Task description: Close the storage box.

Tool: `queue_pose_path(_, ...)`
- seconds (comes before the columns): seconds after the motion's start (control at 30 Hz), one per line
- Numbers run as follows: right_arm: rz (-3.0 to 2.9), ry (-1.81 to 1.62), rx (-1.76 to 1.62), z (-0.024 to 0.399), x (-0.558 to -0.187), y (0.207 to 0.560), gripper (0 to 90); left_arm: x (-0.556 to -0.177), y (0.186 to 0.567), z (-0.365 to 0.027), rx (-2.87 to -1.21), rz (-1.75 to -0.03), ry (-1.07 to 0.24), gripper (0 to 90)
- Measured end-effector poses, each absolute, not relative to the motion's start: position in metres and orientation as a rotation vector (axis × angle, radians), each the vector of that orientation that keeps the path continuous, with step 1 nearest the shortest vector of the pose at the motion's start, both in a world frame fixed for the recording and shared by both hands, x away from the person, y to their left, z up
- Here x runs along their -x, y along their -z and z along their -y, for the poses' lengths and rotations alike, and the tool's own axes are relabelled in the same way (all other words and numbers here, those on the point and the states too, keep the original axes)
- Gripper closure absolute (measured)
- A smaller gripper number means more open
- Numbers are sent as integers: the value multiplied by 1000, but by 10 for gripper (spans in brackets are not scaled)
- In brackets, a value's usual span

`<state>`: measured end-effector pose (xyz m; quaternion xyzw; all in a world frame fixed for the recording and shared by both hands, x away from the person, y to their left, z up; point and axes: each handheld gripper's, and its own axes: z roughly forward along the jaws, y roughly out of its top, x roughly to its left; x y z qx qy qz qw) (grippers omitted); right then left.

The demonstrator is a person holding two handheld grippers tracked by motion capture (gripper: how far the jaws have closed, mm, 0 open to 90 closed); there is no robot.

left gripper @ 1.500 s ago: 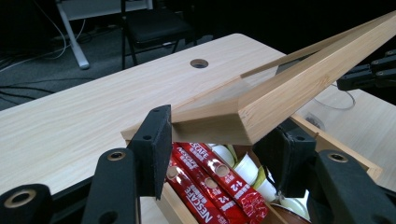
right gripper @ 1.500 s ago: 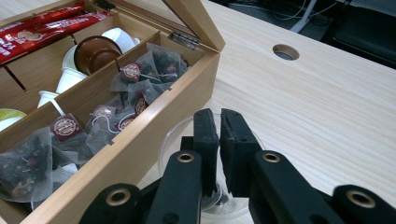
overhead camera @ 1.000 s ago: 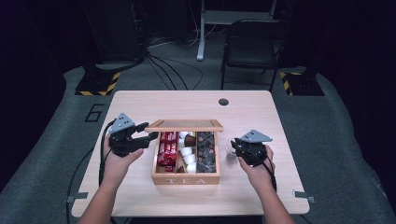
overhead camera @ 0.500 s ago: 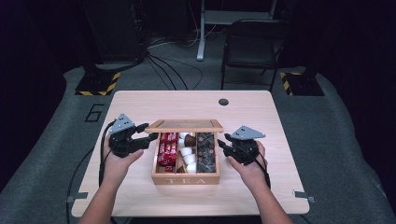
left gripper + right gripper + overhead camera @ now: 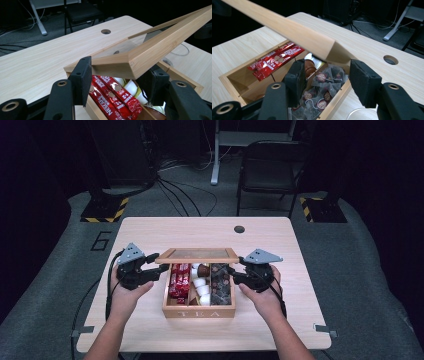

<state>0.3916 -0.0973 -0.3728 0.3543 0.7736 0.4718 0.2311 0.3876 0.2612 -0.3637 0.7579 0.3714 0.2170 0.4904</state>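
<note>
- Left gripper (image 5: 156, 264): at the left side of the tea box, we have its jaws clamped on the near-left corner of the lid (image 5: 160, 47). In the left gripper view both pads press the wooden frame, one on each face of the corner.
- Lid: a wooden frame around a clear pane, hinged at the far edge of the box and raised partway, tilted up over the compartments. We judge it light and stiff; the pane looks fragile and slick, so we take hold on the wood only, at the front corners, and lift evenly so that the hinge is not twisted.
- Tea box (image 5: 199, 310): it sits at the middle of the table (image 5: 200, 227), nearer the near edge, marked TEA on its front wall. We judge it steady enough to stay put while the lid swings.
- Contents: red coffee sticks (image 5: 179, 280) in the left compartment, white and brown capsules (image 5: 201, 282) in the middle, clear tea sachets (image 5: 220, 285) in the right. All look light and loose.
- Right gripper (image 5: 231, 273): at the right side of the box, its jaws have just been opening. In the right gripper view the lid's near-right corner lies between the pads, with a gap showing on either side, so we count it as released.
</note>
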Motion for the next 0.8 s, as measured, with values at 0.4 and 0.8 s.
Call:
queue_pose_path(0.4, -2103, -1336, -948, 96, -392, 366, 452, -384, 366, -259, -1858, -913, -530, 466)
queue_pose_path(0.8, -2135, -1322, -923, 97, -392, 367, 444, -380, 369, -258, -1857, -931, -536, 466)
